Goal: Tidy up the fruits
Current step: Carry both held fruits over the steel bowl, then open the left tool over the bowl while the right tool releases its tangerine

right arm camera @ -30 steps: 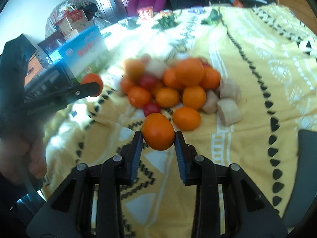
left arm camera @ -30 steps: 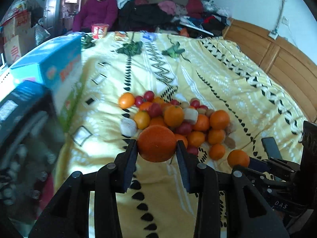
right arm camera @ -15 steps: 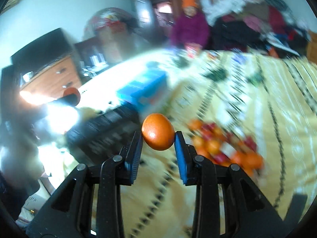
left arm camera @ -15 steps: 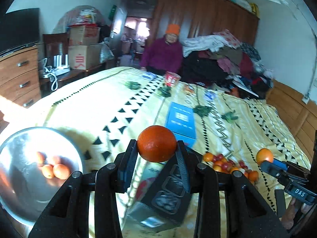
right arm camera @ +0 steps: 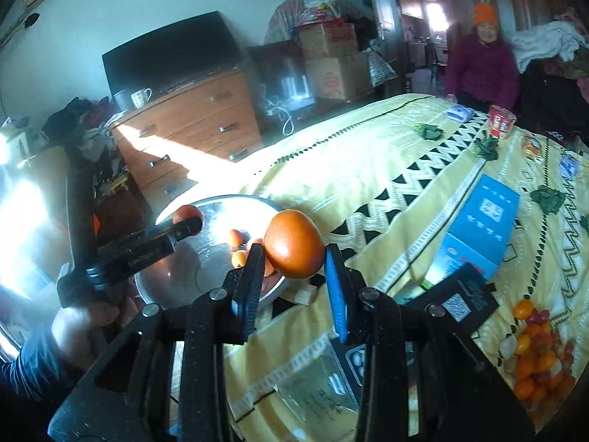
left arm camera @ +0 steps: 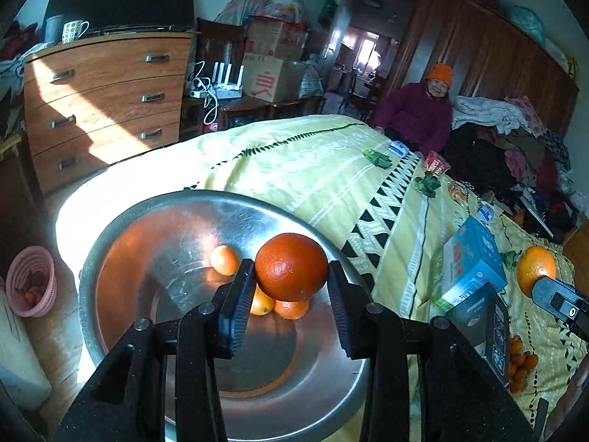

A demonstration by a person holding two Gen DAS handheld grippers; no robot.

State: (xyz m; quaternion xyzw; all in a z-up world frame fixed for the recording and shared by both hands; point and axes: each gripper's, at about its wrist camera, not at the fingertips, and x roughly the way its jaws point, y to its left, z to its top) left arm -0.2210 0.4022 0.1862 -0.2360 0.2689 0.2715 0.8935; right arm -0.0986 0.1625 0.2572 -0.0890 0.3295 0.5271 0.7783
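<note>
The left claw point(left arm camera: 291, 294) is clamped on a dark orange point(left arm camera: 291, 272), held above a steel bowl point(left arm camera: 147, 235) that sits at the corner of a bed point(left arm camera: 324, 176) spread with a yellow patterned cover. Three smaller oranges point(left arm camera: 225, 259) lie in the bottom of the bowl, two of them partly hidden behind the held fruit and the claw.

The right claw point(right arm camera: 294, 280) is likewise clamped on an orange point(right arm camera: 294, 244), which hangs over the bed just beside the bowl's point(right arm camera: 173, 276) near rim. In the right wrist view the left claw point(right arm camera: 186, 226) reaches in from the left over the bowl, its orange point(right arm camera: 187, 214) showing above the finger. In the left wrist view the right claw's orange point(left arm camera: 536, 270) appears at the far right, well apart from the bowl.

A pile of loose fruit point(right arm camera: 533, 353), orange and red, lies further along the bed, past a blue box point(right arm camera: 478, 228) and a black box point(right arm camera: 454, 294). A woman point(left arm camera: 423, 110) in an orange cap sits at the far side of the bed. A wooden dresser point(left arm camera: 103, 107) stands against the wall, and a pink basket point(left arm camera: 31, 281) sits on the floor beside the bed.
</note>
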